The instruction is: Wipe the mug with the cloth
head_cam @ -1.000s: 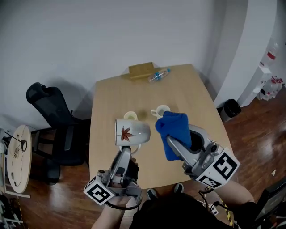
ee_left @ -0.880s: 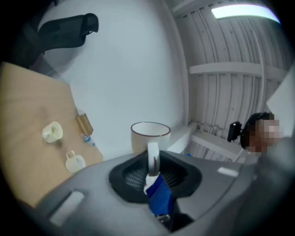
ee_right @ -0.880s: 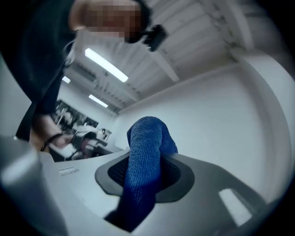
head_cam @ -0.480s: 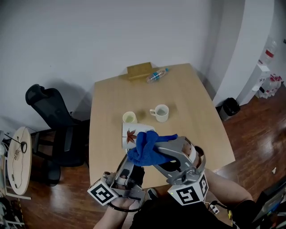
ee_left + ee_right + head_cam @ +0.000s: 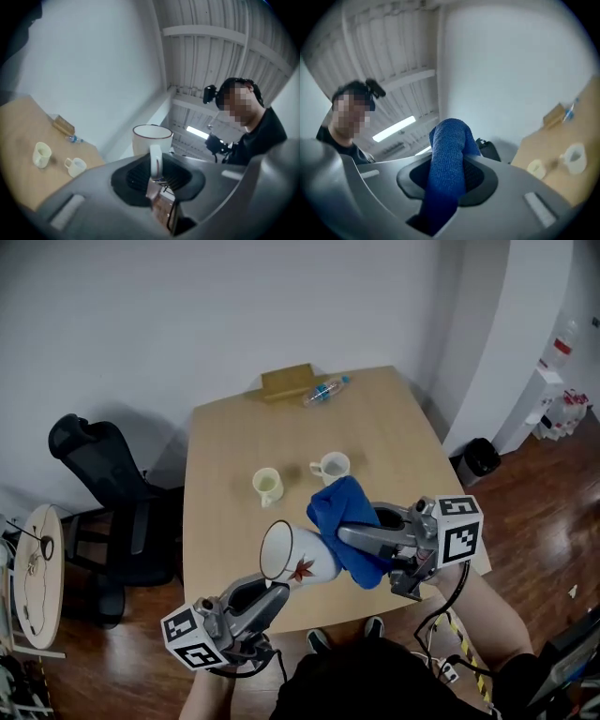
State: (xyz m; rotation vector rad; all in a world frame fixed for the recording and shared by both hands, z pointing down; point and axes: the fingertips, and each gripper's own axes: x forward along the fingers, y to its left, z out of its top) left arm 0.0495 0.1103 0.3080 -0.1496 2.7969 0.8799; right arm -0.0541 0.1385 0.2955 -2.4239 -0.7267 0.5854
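Blue looped-pile terry cloth (image 5: pixel 345 521) sits just right of centre in the head view, bunched in a soft wad and seemingly pressed against the base end of the white glazed ceramic mug (image 5: pixel 302 557) with its dark red rim and red leaf print. That mug hangs in the air at lower centre, over the near edge of the pale wooden table (image 5: pixel 225 451), tipped with its mouth toward the upper left. The left gripper (image 5: pixel 277 591) is pinched tight on the thin loop handle (image 5: pixel 155 161); the right gripper (image 5: pixel 352 538) is clamped on a thick fold of the cloth. To wipe well, I would press lightly, since slick glaze held by one narrow loop can pivot, and sweep the pile round the curved wall while rolling the mug to bring up each side. Two small cups (image 5: pixel 268 486) stand apart, higher on the table
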